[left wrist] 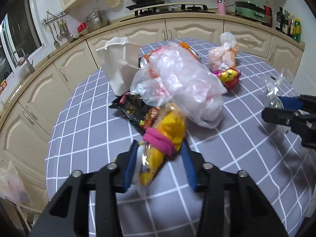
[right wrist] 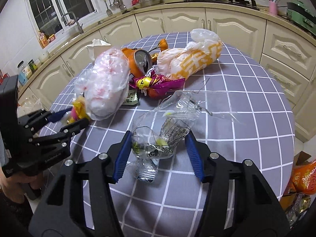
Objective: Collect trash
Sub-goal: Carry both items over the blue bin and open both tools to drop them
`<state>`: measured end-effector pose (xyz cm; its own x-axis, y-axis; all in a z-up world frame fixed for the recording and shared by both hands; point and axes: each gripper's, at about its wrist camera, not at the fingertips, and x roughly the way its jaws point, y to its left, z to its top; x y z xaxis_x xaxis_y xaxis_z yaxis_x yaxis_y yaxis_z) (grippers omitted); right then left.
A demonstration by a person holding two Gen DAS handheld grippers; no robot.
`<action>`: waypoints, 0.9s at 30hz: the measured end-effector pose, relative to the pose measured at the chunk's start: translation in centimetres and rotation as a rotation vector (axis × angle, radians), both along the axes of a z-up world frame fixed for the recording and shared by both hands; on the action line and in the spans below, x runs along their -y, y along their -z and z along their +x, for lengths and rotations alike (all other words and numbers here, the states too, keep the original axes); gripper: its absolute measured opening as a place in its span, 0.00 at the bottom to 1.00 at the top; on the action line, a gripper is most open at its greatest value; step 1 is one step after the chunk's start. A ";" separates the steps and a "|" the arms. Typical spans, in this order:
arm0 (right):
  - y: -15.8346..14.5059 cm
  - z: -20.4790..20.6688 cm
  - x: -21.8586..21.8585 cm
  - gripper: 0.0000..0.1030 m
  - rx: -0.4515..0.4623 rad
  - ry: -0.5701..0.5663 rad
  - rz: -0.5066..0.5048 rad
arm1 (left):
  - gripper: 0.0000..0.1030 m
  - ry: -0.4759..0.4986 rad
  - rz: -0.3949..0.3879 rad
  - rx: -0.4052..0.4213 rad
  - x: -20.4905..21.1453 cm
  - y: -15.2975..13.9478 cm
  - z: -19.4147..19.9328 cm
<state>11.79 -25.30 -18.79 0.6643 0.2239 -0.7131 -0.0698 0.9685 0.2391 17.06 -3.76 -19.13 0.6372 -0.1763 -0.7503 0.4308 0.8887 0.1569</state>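
Note:
A pile of trash lies on the round table with a grey checked cloth (left wrist: pixel 83 122). My left gripper (left wrist: pixel 160 146) is open, its blue fingers either side of a yellow wrapper (left wrist: pixel 167 130) tied with a pink band (left wrist: pixel 158 141). Behind it lie a clear plastic bag (left wrist: pixel 181 83), a black snack wrapper (left wrist: pixel 136 110) and a white paper bag (left wrist: pixel 118 61). My right gripper (right wrist: pixel 158 138) is open around a crumpled clear plastic wrapper (right wrist: pixel 154 142). In the right wrist view I see an orange can (right wrist: pixel 138 61), a purple candy wrapper (right wrist: pixel 156 83) and an orange-and-white bag (right wrist: pixel 193 59).
Cream kitchen cabinets (left wrist: pixel 189 29) curve behind the table, with a stove (left wrist: pixel 167 7) and pan on the counter. A plastic bag (left wrist: pixel 11 185) hangs at the left below the table. Orange packets (right wrist: pixel 302 179) sit in a box on the floor at the right.

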 end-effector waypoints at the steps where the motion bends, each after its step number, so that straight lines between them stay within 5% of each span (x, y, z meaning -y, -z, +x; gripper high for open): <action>1: -0.1 0.0 0.1 0.52 0.002 -0.002 0.001 | 0.37 -0.002 -0.015 -0.005 0.0 -0.1 -0.3; 14: -2.1 -2.5 2.4 0.52 0.099 -0.035 0.027 | 0.36 -0.101 -0.205 0.062 -1.8 -3.3 -5.4; 21: -4.1 -4.3 4.3 0.53 0.171 -0.005 0.031 | 0.36 -0.023 -0.287 0.144 2.4 -7.4 -6.9; 27: -5.5 -6.7 10.3 0.53 0.217 0.111 0.036 | 0.36 0.076 -0.361 0.137 8.3 -8.8 -7.7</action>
